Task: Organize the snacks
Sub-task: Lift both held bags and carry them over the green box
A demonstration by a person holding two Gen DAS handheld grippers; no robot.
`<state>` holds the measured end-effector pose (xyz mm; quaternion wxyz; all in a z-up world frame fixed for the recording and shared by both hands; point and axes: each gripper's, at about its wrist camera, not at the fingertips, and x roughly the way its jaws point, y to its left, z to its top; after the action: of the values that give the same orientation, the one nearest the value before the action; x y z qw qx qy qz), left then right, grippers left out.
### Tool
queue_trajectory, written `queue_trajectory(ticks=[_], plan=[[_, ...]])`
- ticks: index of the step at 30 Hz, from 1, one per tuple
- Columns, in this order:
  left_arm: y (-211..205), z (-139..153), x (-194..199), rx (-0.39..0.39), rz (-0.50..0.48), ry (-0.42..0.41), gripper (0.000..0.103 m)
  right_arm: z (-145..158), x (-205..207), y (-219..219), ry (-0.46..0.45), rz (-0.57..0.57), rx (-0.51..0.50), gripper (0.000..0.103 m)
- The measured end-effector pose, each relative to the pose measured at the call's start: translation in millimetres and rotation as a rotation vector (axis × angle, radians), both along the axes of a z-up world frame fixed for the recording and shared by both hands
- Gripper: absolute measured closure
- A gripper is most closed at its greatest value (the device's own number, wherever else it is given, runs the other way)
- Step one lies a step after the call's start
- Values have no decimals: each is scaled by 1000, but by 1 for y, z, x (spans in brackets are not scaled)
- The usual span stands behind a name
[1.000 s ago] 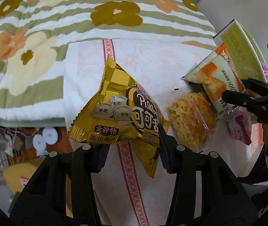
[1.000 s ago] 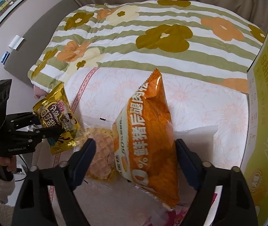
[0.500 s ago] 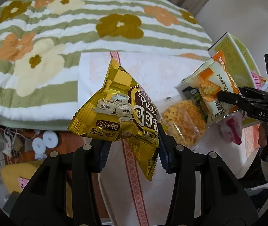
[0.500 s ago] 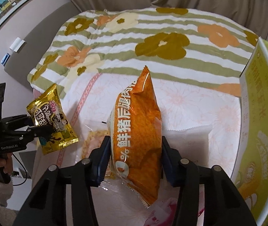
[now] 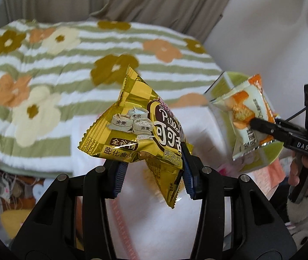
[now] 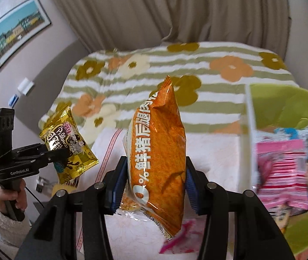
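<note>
The left gripper (image 5: 152,176) pinches a gold snack packet (image 5: 141,134) between its pads; the right gripper (image 6: 154,186) clamps an orange snack bag (image 6: 160,158).

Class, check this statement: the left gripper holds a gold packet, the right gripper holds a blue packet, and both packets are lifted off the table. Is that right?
One detail is wrong: the right gripper holds an orange packet, not a blue one, as the right wrist view shows. The left gripper does hold a gold packet, and both packets are lifted off the table.
</note>
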<state>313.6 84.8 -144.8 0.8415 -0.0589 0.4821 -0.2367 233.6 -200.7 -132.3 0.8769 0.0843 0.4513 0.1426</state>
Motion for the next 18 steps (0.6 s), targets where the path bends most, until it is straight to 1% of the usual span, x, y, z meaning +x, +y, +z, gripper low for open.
queue_trajectory(ticks=[4, 9, 13, 18], plan=[[-43, 24, 4, -17, -21, -46, 62, 18, -7, -42, -27, -45, 38, 57], [-118, 46, 10, -60, -41, -77, 62, 38, -11, -103, -54, -74, 26, 58], [-182, 52, 17, -95, -59, -79, 62, 51, -12, -158, -81, -83, 7, 58], [-266, 48, 30, -99, -70, -68, 62, 53, -4, -214, -93, -80, 4, 58]])
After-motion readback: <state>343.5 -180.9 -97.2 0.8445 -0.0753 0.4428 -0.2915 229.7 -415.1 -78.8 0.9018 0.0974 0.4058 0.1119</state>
